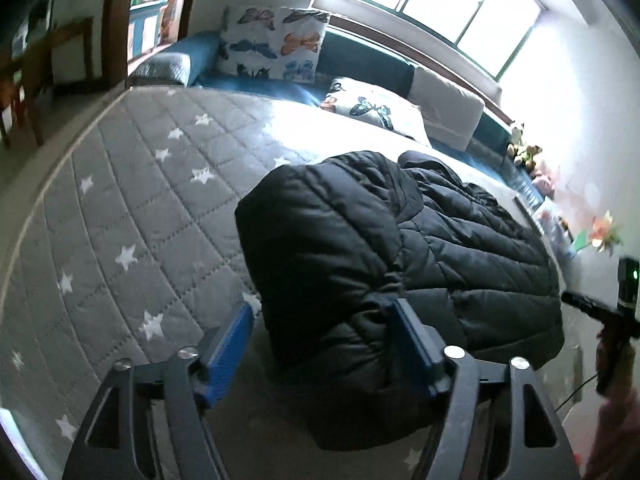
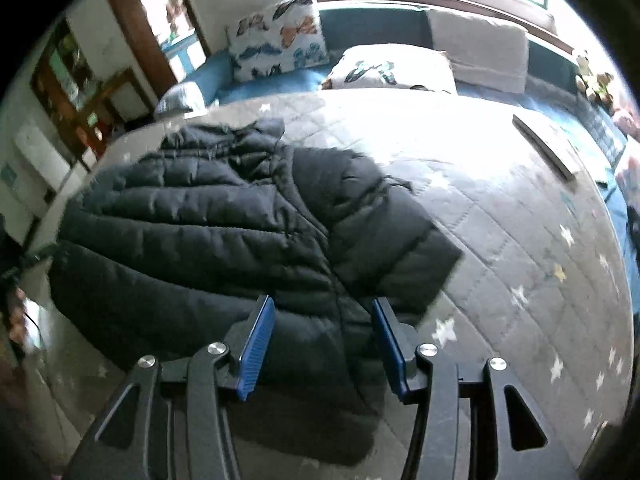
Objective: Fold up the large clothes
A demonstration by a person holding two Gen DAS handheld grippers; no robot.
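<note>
Left wrist view: your left gripper (image 1: 324, 328) stands apart, clamping nothing — black puffer jacket (image 1: 400, 264) sits centre frame on the star quilt (image 1: 140, 200), one side folded in. Right wrist view: your right gripper (image 2: 323, 330) also apart; sleeve (image 2: 396, 248) folded over — final folds remain.

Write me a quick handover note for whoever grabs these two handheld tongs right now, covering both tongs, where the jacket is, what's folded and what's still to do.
Left tongs: open, holding nothing, poised over the jacket's near edge.
Right tongs: open, empty, hovering over the jacket's lower middle.
Black puffer jacket: lies on the grey star-print quilt on the bed, released by both tongs. One sleeve is laid across the body; the hood end points toward the butterfly pillows.
Done: sleeve brought in, jacket partly folded.
Left: likely fold the body over and tidy it into a compact bundle; the other sleeve's state is unclear.
</note>
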